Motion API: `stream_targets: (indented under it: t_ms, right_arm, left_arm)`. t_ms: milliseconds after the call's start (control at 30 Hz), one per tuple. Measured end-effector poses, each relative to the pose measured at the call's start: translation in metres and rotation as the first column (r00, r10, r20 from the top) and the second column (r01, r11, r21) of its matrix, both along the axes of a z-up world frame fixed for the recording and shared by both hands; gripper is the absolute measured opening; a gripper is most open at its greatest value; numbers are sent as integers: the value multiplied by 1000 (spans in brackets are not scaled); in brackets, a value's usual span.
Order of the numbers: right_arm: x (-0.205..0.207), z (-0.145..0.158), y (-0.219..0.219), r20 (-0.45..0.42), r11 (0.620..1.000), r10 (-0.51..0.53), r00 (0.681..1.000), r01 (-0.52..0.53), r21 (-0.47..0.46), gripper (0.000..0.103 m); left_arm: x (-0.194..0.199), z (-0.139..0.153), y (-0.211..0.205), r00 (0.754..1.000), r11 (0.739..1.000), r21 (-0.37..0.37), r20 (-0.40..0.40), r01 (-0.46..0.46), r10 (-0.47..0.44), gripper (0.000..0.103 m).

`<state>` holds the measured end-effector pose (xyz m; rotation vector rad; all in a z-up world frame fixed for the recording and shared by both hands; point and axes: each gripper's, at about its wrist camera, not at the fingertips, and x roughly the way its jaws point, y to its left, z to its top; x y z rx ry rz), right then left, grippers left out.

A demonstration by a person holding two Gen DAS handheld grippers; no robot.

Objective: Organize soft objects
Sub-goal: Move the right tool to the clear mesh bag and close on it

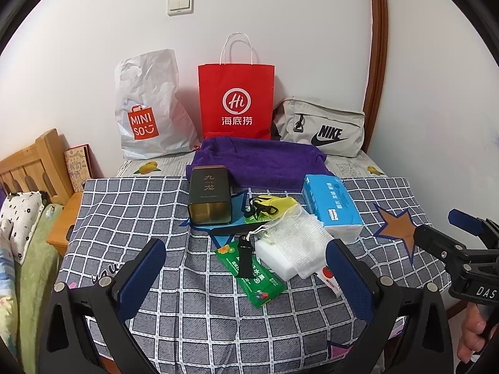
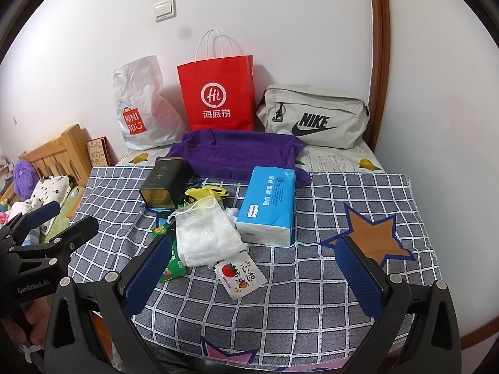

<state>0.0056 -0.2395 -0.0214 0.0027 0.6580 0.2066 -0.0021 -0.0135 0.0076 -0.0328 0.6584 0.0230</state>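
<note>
Both grippers, left gripper (image 1: 246, 277) and right gripper (image 2: 254, 275), hover with jaws wide and empty; the soft mesh pouch (image 2: 204, 233) lies at 12 o'clock among clutter, so a pinch could snag the sachet (image 2: 240, 275) beneath

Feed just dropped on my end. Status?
Left gripper open, right gripper open, both empty. Purple towel untouched behind clutter. Tea tin, tissue pack in front.

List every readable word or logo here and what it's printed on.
"MINISO": white plastic bag
"Hi 海底捞": red paper bag
"NIKE": grey pouch
"九龙": dark tin
"心想柿成": small sachet
"GenRobot.AI": left gripper
Blue tissue pack, green packet: print too small.
</note>
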Motion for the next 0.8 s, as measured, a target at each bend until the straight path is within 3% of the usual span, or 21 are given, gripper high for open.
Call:
stream_targets:
  t_ms: [367, 800]
  right_arm:
    - [26, -39, 2, -70, 1000, 28, 997, -28, 1, 103]
    - [86, -103, 60, -175, 973, 220, 960, -228, -27, 103]
  left_arm:
    - [17, -41, 21, 997, 1000, -4, -78, -28, 28, 103]
    - [53, -97, 56, 979, 995, -55, -191, -82, 70, 103]
